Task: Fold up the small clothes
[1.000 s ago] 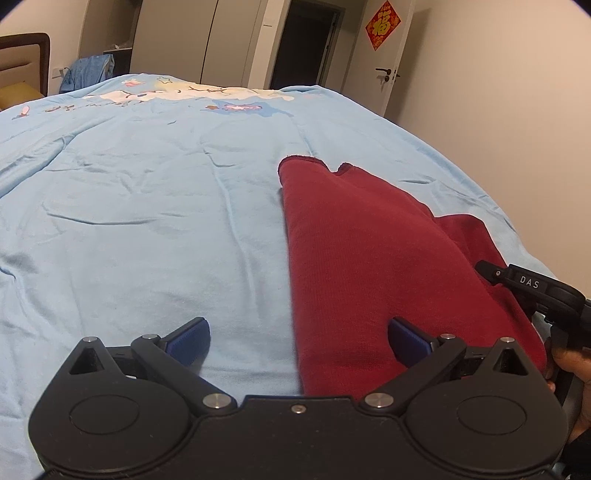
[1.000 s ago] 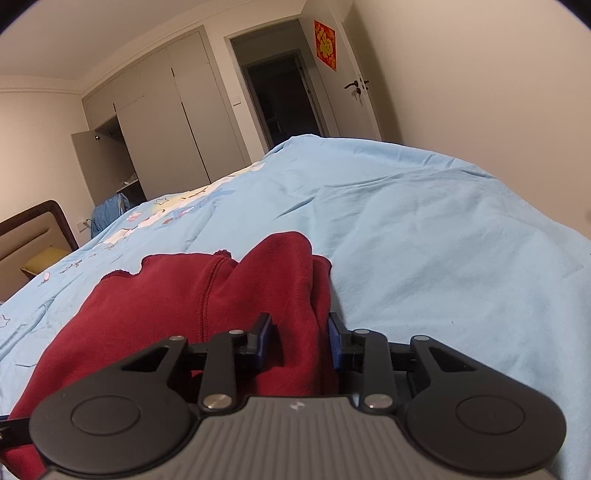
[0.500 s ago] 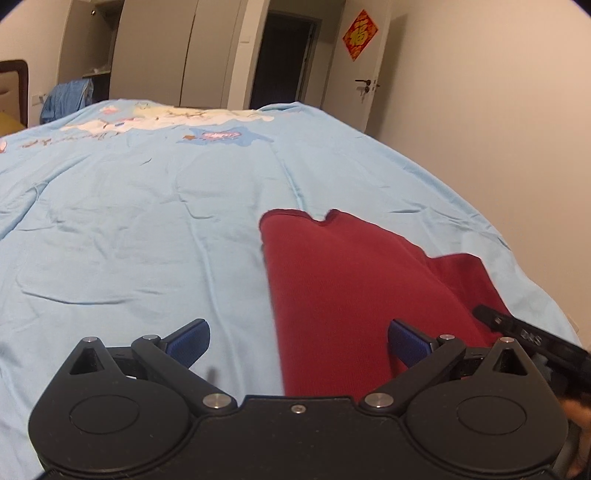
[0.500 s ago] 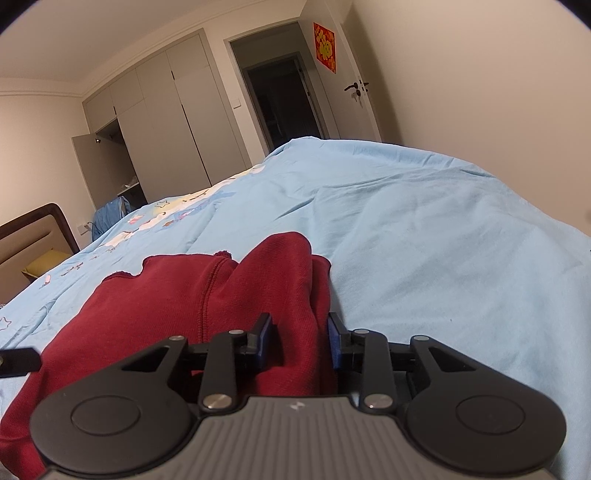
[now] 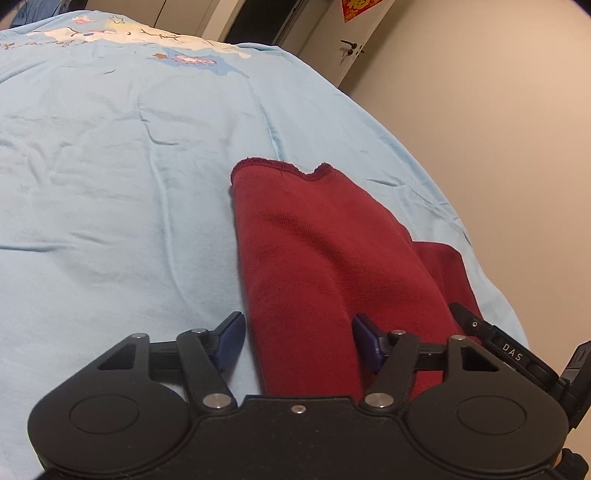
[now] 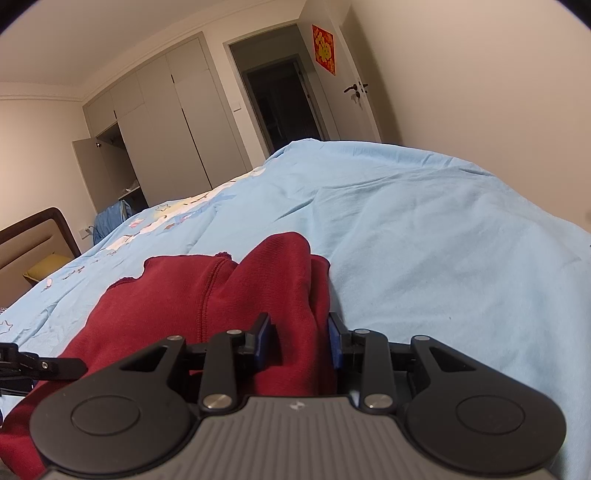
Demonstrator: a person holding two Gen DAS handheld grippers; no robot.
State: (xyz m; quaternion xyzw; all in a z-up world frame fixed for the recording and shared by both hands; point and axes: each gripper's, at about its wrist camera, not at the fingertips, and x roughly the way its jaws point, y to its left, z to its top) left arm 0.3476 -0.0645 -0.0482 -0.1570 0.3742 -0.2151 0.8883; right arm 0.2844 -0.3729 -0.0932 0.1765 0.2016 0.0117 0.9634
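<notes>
L tool (image 5: 298,343) narrowed round 1 garment (image 5: 325,258).

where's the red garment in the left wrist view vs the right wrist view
Left wrist view: the dark red knit garment lies right of centre on the light blue bed cover, running from mid-frame down between the left claw's open fingers.
Right wrist view: the same garment fills the lower left and centre, a bunched fold pinched in the right claw.
Shared landmark: the red paper decoration on the door.
</notes>
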